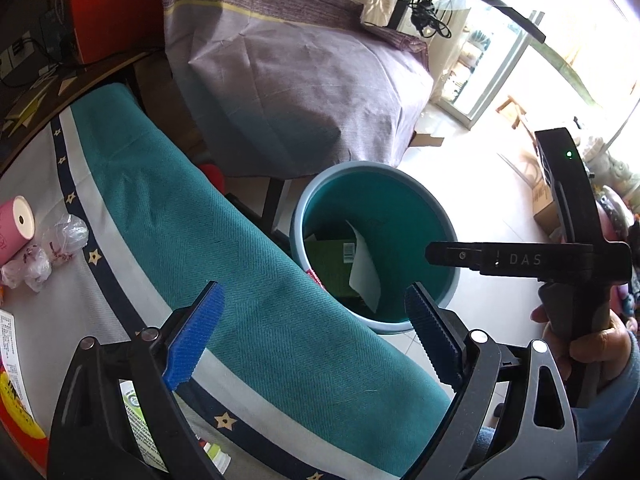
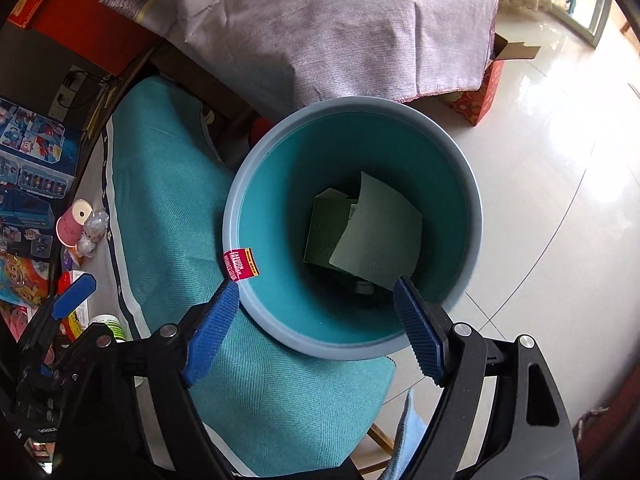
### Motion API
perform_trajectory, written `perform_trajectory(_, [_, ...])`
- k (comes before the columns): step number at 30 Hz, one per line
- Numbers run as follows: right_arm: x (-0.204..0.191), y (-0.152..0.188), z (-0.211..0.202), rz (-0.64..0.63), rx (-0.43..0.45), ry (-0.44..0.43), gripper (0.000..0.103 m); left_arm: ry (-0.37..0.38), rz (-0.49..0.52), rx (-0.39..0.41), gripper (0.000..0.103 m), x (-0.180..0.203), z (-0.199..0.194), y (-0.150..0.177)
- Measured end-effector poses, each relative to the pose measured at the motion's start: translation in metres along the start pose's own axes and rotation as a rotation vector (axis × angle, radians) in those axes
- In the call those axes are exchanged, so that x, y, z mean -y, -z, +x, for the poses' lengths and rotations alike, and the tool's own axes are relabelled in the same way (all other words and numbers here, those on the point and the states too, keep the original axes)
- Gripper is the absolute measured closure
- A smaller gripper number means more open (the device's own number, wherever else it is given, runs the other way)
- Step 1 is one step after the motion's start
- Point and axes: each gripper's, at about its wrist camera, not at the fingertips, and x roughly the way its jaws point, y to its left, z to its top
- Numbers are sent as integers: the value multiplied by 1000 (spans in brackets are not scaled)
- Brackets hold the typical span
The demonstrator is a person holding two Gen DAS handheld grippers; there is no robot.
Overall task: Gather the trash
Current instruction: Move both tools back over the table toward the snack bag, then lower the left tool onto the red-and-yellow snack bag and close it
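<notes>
Both grippers gape with nothing between them: the right gripper [image 2: 316,320] hangs over the blue bin [image 2: 256,184], the left gripper [image 1: 312,336] over the bench [image 1: 48,208] edge.

Bright daylight from the window [image 1: 516,60] at upper right — blown out to white there, with glare across the glossy floor tiles [image 2: 560,128]. Dimmer and shadowed inside the bin [image 2: 280,208] and toward the left edges. Strong fisheye bending, dark vignette at the corners — otherwise sharp, little blur.
</notes>
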Motion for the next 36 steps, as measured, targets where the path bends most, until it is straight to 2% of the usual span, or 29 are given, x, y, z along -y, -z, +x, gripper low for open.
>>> perform_trajectory(12, [-81,23,-5,-159,-12,-26,24,-94,-157,66,7,-69,-64,46])
perform_trajectory(21, [-174,50,2,-340,-45,-44,24,-208,-292,130,6,-140,-113,93])
perform_trajectory(26, [-221,60,13,-415,-66,-48,24,-269,-390,149,6,-192,-137,123])
perform_trajectory(30, [-255,66,20,-469,-80,-51,24,-305,-470,148,6,-232,-147,143])
perform_trajectory(36, [-289,69,36,-508,-104,-39,24,-331,-488,98,6,-259,-138,152])
